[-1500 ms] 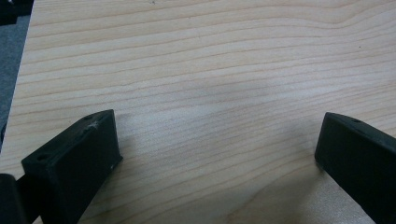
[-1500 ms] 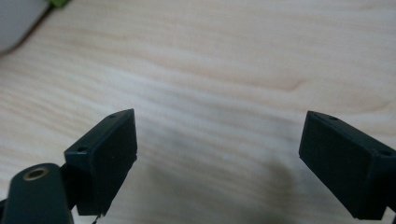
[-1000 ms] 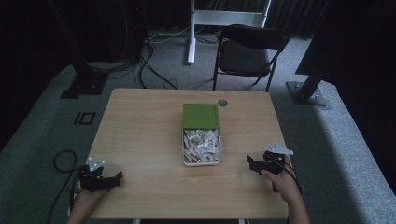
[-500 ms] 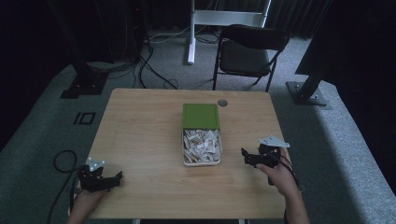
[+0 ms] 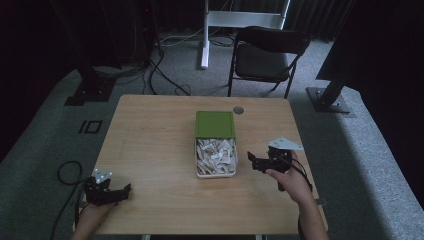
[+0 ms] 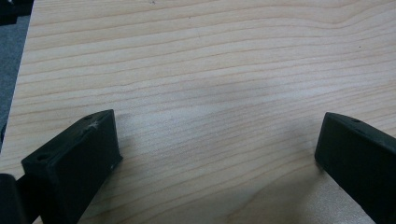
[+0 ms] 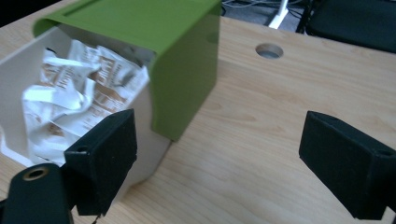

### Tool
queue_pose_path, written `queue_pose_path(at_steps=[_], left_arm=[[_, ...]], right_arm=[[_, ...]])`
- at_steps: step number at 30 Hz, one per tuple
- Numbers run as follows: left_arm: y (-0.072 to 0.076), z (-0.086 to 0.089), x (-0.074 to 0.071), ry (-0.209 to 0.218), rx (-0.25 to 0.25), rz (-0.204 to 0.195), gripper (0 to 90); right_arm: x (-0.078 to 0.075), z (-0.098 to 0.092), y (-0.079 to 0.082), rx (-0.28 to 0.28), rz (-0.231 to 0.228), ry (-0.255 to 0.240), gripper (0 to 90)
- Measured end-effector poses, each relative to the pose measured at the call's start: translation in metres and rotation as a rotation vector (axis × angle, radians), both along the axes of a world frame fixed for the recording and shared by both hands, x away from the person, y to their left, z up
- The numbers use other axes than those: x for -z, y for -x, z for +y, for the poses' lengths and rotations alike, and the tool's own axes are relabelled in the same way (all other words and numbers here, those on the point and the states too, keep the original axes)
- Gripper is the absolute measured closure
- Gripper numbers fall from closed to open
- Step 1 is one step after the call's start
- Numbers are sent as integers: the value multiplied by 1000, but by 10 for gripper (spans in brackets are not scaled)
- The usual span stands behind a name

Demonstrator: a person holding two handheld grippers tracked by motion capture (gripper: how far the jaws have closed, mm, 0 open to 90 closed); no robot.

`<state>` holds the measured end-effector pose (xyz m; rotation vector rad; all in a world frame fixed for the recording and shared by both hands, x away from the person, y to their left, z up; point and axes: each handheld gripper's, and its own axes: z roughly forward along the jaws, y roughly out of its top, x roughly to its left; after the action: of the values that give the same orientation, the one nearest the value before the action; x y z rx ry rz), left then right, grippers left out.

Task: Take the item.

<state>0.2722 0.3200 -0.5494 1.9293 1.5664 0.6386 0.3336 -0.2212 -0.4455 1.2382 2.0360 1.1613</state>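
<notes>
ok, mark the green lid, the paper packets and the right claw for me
green lid (image 5: 214, 123): high view, middle of its top face
paper packets (image 5: 215, 156): high view, middle of the pile in the bin
right claw (image 5: 253, 162): high view, midway between its fingertips

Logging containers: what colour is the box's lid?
Green lid on a white box, clearest in the right gripper view.

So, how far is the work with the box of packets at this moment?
Done: the green lid is slid back, so the white box shows its paper packets. In hand: the right gripper is beside the box with its jaws open and empty. The left gripper sits open near the table corner. Left: no packet is gripped or taken out yet.
</notes>
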Motion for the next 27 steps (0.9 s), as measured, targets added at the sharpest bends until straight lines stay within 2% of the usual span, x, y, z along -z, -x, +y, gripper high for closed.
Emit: queue_pose_path(at_steps=[10, 21, 27], left_arm=[[0, 0, 0, 0, 0, 0, 6], [0, 0, 0, 0, 0, -1, 7], [0, 0, 0, 0, 0, -1, 7]], right_arm=[[-11, 22, -2, -62, -14, -30, 112], [-18, 50, 0, -127, -30, -31, 112], [-19, 72, 0, -172, -29, -22, 113]])
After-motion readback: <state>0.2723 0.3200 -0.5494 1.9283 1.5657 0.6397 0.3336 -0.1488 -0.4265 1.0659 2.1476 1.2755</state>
